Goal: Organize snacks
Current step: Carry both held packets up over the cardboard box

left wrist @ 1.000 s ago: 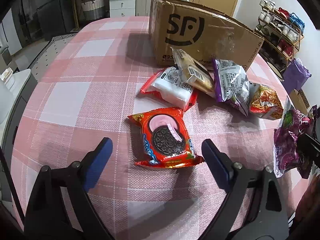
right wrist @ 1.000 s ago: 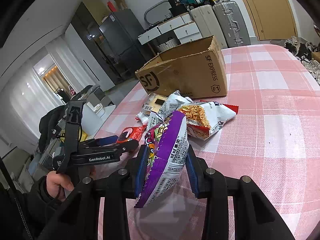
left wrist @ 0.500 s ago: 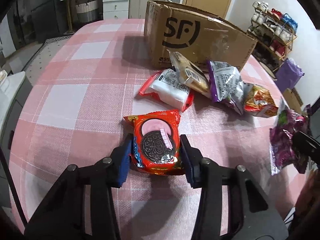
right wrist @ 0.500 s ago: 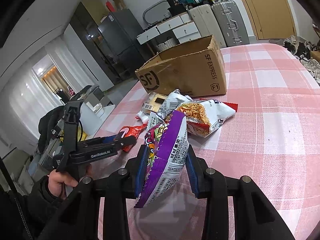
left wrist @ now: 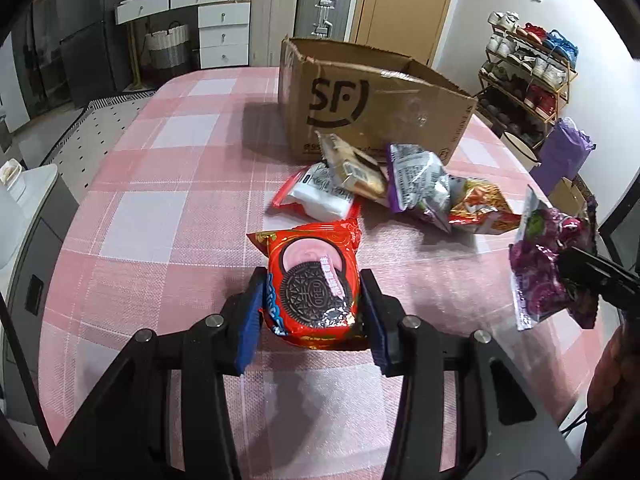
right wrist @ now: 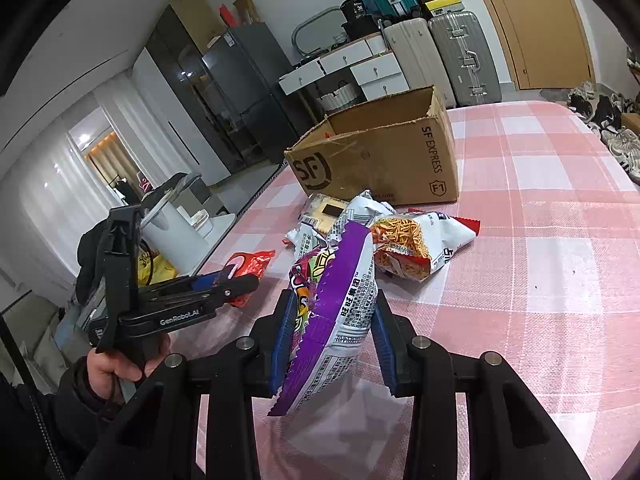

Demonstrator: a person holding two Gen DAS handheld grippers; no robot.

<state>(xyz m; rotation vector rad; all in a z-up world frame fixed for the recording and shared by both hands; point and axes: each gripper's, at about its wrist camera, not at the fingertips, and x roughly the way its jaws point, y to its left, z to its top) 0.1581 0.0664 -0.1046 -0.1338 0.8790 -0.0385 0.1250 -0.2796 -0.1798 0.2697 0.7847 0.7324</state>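
Note:
My left gripper [left wrist: 312,312] is shut on a red Oreo packet [left wrist: 310,280], lifted a little off the pink checked tablecloth [left wrist: 160,216]; the same packet [right wrist: 248,266] shows red in the right wrist view, in the left gripper [right wrist: 244,284]. My right gripper [right wrist: 332,340] is shut on a purple and white snack bag [right wrist: 340,300], held above the cloth; that bag [left wrist: 548,276] appears at the right edge of the left wrist view. An open cardboard box [left wrist: 372,108] marked SF stands at the back. Several snack packets [left wrist: 360,188] lie heaped in front of it.
A noodle snack bag [right wrist: 416,248] lies nearest my right gripper. A shoe rack [left wrist: 528,76] stands beyond the table's right edge, drawers and suitcases [left wrist: 324,12] behind the box. A person's hand [right wrist: 116,364] holds the left tool. Bare cloth spreads to the left [left wrist: 132,216].
My left gripper's jaws closed on the Oreo packet, then rose with it and drew nearer the box. The right gripper and its purple bag stayed put.

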